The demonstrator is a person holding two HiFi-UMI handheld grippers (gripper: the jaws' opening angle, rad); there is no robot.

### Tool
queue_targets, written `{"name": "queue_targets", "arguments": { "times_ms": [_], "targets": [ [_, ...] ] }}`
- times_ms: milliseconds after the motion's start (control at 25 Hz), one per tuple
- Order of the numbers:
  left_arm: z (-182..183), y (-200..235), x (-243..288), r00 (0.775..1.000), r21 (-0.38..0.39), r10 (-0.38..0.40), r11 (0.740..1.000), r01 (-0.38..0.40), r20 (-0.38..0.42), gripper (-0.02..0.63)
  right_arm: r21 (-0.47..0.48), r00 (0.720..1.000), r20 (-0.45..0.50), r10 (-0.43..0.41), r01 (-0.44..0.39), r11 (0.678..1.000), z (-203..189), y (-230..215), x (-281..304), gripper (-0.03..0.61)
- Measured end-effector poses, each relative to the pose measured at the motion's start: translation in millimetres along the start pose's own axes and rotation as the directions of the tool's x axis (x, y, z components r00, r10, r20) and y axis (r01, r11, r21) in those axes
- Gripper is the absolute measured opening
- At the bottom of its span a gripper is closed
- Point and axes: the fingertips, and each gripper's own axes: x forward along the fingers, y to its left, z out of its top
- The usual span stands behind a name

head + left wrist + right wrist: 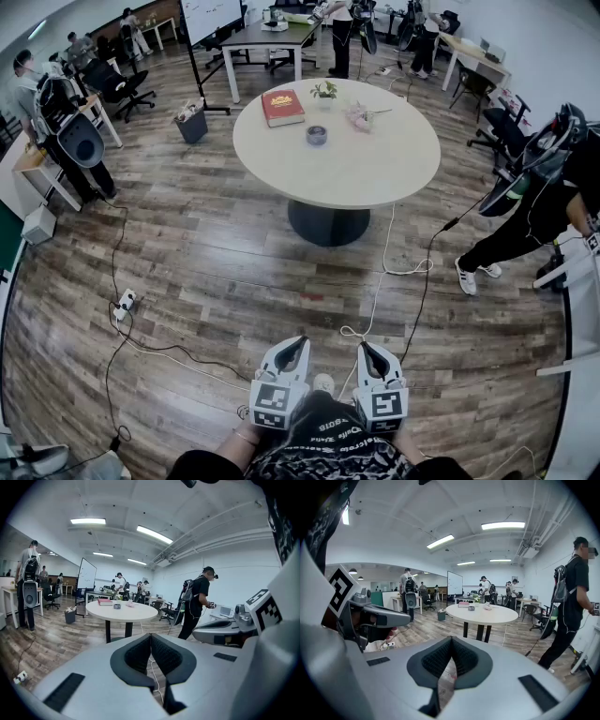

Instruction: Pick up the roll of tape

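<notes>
The round counter (375,173) stands well away, and our left gripper (301,341) and right gripper (365,347) have shut, empty fingers, so we should walk close, then open one wide around the roll of tape (317,135) on it.

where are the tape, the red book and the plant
tape (317,141), head view, on its near rim
book (282,107), head view, middle of its red cover
plant (325,90), head view, on its leaves
</notes>
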Motion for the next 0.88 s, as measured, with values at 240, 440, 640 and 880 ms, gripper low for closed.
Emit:
{"name": "queue_targets", "arguments": {
  "times_ms": [240,440,640,880],
  "targets": [
    [-1.9,3.7,-3.5,1.000,-0.010,0.009,1.000,-0.009,0.004,0.021,-0.005,1.000,-0.005,-0.001,0.001,1.000,-1.7,1.9,0.7,0.006],
    [-2.0,7.1,-5.4,1.000,-0.008,0.015,1.000,-0.015,0.008,0.021,-0.011,1.000,-0.001,0.001,-0.001,1.000,-1.3,4.2,1.9,0.006],
    [-0.7,5.9,-7.5,1.000,-0.020,0.016,1.000,-0.016,0.019,0.021,0.029,1.000,0.030,0.008,-0.009,1.000,1.6,-0.1,-0.4,0.008],
    [4.3,6.8,-6.4,0.999,-0.049,0.023,0.999,-0.021,0.042,0.025,0.055,0.998,0.039,0.041,-0.043,0.998,1.8,-3.7,-0.2,0.169]
  ]
}}
